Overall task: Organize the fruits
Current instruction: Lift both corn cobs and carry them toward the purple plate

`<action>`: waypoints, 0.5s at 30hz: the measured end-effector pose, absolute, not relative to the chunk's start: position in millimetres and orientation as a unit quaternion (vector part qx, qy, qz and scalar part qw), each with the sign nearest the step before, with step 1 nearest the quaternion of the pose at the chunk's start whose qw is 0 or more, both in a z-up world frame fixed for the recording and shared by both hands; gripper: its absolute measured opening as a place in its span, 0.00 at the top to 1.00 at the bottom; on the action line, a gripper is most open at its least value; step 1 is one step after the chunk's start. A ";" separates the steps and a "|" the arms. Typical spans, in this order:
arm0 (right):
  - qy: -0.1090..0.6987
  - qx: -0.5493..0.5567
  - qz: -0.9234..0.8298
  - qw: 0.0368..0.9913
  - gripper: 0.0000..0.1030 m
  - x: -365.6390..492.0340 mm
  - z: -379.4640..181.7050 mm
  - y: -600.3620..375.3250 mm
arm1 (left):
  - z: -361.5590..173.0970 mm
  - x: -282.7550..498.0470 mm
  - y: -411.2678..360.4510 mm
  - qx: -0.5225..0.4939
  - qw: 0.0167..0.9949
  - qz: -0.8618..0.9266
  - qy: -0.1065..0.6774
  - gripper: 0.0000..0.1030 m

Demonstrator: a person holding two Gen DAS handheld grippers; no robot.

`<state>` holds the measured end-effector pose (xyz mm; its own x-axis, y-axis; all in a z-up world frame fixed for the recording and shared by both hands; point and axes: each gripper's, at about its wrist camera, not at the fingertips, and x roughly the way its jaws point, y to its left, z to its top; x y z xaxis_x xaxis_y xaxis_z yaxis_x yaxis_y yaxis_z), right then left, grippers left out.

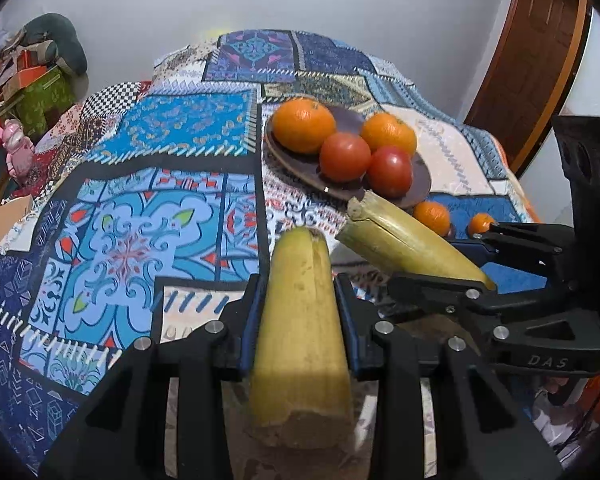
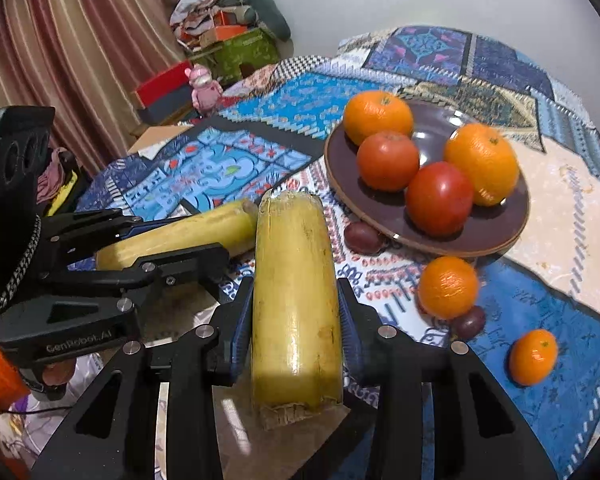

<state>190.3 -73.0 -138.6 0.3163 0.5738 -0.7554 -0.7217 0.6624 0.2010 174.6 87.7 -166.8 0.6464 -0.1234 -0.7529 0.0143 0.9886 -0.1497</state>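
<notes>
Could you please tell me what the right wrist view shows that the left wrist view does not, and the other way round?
Only the right wrist view shows the striped curtain and two dark grapes beside the plate.

Only the left wrist view shows the wooden door.

Both show the plate holding two oranges and two tomatoes, two loose oranges on the patchwork cloth, and each gripper, left and right, clamping a banana.

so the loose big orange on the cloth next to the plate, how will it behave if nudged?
The orange looks round and smooth, so it would likely roll. The dark grape touching it may check it on that side. The plate rim close by could stop it.
</notes>
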 end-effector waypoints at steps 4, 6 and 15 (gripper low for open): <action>0.414 -0.085 0.393 0.817 0.65 192.5 -127.6 -80.7 | -157.1 174.1 84.1 -0.059 0.910 -0.037 0.409 0.66; 0.411 -0.081 0.389 0.821 0.65 194.4 -123.0 -84.1 | -153.2 174.0 82.7 -0.058 0.912 -0.039 0.404 0.66; 0.412 -0.067 0.371 0.830 0.65 204.4 -118.1 -99.4 | -157.4 175.9 77.9 -0.032 0.907 -0.049 0.418 0.68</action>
